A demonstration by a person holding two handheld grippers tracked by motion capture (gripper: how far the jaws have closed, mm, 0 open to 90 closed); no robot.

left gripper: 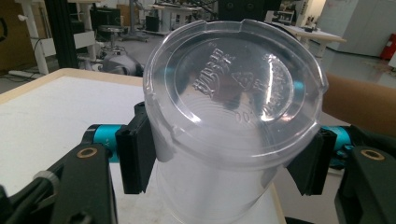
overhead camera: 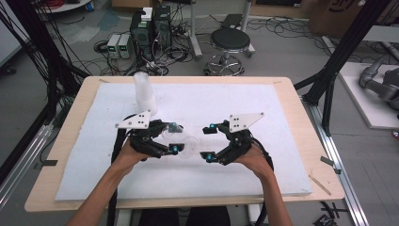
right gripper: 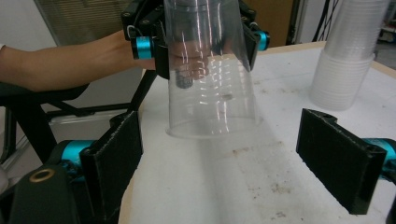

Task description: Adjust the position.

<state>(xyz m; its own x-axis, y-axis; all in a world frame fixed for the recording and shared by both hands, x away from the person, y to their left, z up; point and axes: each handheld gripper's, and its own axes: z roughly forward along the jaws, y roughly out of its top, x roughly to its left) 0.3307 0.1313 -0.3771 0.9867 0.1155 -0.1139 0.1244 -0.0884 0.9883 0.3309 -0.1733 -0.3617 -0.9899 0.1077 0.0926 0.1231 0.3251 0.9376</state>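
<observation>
**Clear cup clamped on the left, right jaws wide**

While the white foam-covered table [overhead camera: 263,174] carries a stack of clear plastic cups [overhead camera: 144,96], the left gripper [overhead camera: 175,138] clamps a single clear plastic cup [left gripper: 224,126] above it; the right gripper [overhead camera: 210,141] gapes empty, just beside.

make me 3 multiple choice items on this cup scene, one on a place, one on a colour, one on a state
1. Where does the stack of cups stand?
A. on the far left part of the white mat
B. on the floor
C. at the near right corner

2. What colour is the mat?
A. green
B. white
C. red

3. How is the left gripper?
A. open and free
B. shut on the clear cup
C. lying on the mat

Key: 1 A, the high view shows the stack beyond the left gripper. 2 B, the mat is white in the high view. 3 B, the left gripper view shows both black pads pressed on the cup's sides.
</observation>
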